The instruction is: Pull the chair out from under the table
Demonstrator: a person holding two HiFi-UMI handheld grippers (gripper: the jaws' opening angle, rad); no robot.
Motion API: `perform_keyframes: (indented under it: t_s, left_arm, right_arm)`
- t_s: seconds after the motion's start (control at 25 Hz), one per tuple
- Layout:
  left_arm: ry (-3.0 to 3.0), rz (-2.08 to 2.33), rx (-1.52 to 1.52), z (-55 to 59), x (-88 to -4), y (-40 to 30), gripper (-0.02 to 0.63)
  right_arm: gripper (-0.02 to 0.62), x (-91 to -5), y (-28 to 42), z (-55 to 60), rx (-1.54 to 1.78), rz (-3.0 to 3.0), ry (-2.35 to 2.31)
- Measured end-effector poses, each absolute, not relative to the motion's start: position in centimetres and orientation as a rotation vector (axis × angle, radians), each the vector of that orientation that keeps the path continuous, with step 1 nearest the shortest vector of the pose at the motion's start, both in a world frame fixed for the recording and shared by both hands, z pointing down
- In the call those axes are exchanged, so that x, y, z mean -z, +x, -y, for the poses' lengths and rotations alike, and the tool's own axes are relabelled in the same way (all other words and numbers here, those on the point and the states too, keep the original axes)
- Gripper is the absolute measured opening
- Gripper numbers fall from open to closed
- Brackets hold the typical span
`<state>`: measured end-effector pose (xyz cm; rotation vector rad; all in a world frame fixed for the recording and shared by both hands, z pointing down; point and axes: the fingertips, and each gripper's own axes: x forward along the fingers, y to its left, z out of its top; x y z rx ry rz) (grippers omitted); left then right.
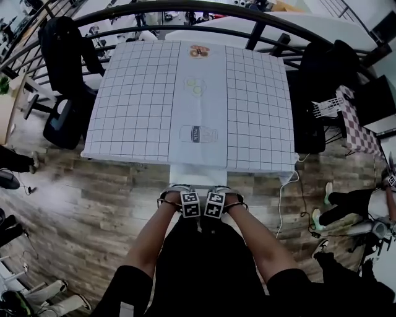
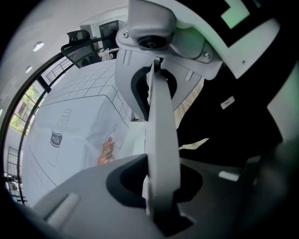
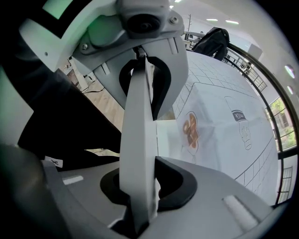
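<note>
The white chair (image 1: 197, 176) stands at the table's near edge, with a strip of its seat showing beyond the hanging tablecloth. The table (image 1: 136, 105) is covered by a white gridded cloth with printed drawings. My left gripper (image 1: 189, 202) and right gripper (image 1: 215, 204) sit side by side and point down onto the chair's top rail. In the left gripper view, the white rail (image 2: 161, 126) runs through my left gripper (image 2: 161, 198), which is shut on it. In the right gripper view, the same rail (image 3: 138, 126) is clamped in my right gripper (image 3: 140, 193).
A black office chair (image 1: 65, 59) stands at the table's left and another (image 1: 322, 74) at its right. A dark curved railing (image 1: 185, 7) runs behind. Cables (image 1: 288, 204) and a person's feet (image 1: 331, 201) lie on the wooden floor to the right.
</note>
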<state>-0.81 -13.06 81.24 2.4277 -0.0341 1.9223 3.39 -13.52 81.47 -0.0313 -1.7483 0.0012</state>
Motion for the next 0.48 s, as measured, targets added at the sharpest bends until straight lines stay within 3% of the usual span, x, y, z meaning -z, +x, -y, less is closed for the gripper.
perform_keyframes:
  t_s: [0.48]
  left_arm:
    - [2.431,0.019,-1.915,8.1,-81.3,-1.1,0.083]
  right_arm:
    - [0.078,-81.5,3.2,8.4,-0.034,1.747,-0.014]
